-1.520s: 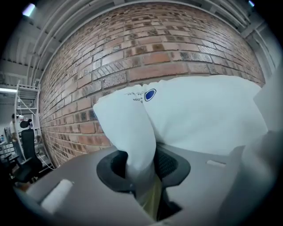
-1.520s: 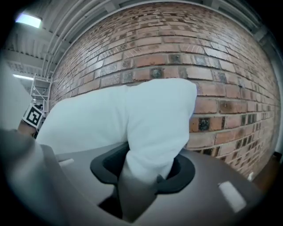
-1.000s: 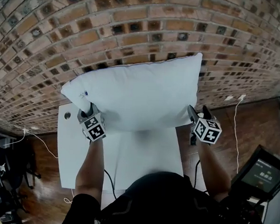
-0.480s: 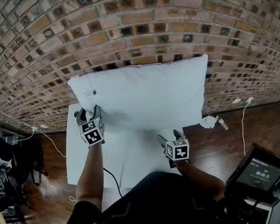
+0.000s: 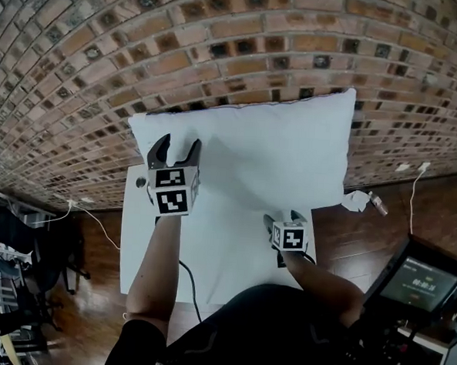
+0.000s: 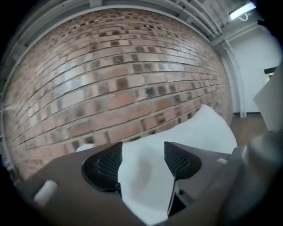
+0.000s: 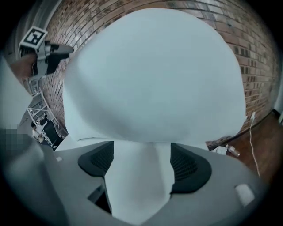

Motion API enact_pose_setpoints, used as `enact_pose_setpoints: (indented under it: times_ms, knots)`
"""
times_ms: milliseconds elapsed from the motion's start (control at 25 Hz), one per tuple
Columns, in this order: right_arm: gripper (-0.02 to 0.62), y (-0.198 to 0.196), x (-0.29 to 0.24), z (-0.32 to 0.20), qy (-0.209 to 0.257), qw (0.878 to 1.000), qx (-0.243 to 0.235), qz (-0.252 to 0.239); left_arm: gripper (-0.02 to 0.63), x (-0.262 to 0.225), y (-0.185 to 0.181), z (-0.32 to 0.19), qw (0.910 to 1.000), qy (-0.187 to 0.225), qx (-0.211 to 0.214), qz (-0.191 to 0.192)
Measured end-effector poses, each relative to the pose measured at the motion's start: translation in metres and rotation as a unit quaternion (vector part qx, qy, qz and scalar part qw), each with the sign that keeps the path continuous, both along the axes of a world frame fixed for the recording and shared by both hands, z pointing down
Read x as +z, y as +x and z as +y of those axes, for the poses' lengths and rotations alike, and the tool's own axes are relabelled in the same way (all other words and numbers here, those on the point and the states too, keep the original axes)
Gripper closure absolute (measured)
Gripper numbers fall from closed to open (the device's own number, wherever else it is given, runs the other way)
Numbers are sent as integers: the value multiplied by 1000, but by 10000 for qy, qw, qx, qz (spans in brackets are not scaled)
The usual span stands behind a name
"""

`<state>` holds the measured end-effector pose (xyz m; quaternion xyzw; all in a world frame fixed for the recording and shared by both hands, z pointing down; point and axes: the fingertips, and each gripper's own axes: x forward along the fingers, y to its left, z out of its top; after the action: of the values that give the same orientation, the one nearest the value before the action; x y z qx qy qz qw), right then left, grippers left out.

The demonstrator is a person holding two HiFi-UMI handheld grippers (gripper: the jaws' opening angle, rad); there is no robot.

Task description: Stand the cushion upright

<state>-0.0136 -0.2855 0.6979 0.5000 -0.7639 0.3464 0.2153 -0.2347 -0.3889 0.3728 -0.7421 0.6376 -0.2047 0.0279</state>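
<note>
Left gripper [image 5: 177, 145]: jaws spread, lately widened, nothing pinched (cushion [image 5: 269, 153] seen beyond the gap).
Right gripper [image 5: 283, 218]: jaws parted, lately widened, nothing held.
Cushion: stood upright on the table [image 5: 208, 261], backed against the brick wall [image 5: 105, 55].

Soft, even indoor light, strong fisheye bending at edges, left gripper view slightly blurred.

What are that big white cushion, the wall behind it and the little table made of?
Cushion: it looks like soft, matte white fabric over stuffing, since it bulges roundly. Wall: rough reddish-brown brick with pale mortar lines. Table: a smooth white top, perhaps laminate or painted board; I can't tell which.
</note>
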Motion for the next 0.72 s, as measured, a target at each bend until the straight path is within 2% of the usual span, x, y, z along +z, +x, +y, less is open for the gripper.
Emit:
enact_pose_setpoints:
  times_ms: [80,120,160,240,320,400,440,520,560,600,720]
  knots:
    - [187,-12,4,1,-159,9996,-36,-234,231,-6,59,-25,9954,-174,862,-390]
    - [187,-18,3,1,-186,9992,-113,-335,192,-5,86,-36,9888,-312,1286,-696]
    - [187,-25,2,0,-178,9988,-216,-393,153,-1,109,-46,9797,-474,1654,-1026]
    - [187,-34,0,-4,-176,9980,-369,-483,139,15,142,-63,9572,-893,2247,-1590]
    - [187,-38,0,-9,-273,9970,-330,-641,138,45,159,-71,9317,-1545,2713,-1856]
    - [195,-39,0,-15,-364,9962,-302,-727,310,78,166,-65,9100,-2185,3043,-1775]
    - [204,-39,-1,-17,-392,9961,-345,-709,373,90,167,-61,9042,-2274,3123,-1822]
    - [216,-39,-3,-18,-406,9960,-529,-603,522,100,170,-50,9006,-1907,3203,-2233]
    - [229,-39,-4,-18,-401,9957,-633,-542,573,101,171,-43,9004,-1713,3214,-2379]
    - [242,-39,-4,-18,-399,9954,-709,-503,586,99,172,-35,9024,-1618,3214,-2372]
    - [282,-37,-5,-16,-382,9956,-583,-629,592,78,179,-7,9118,-1500,3322,-1893]
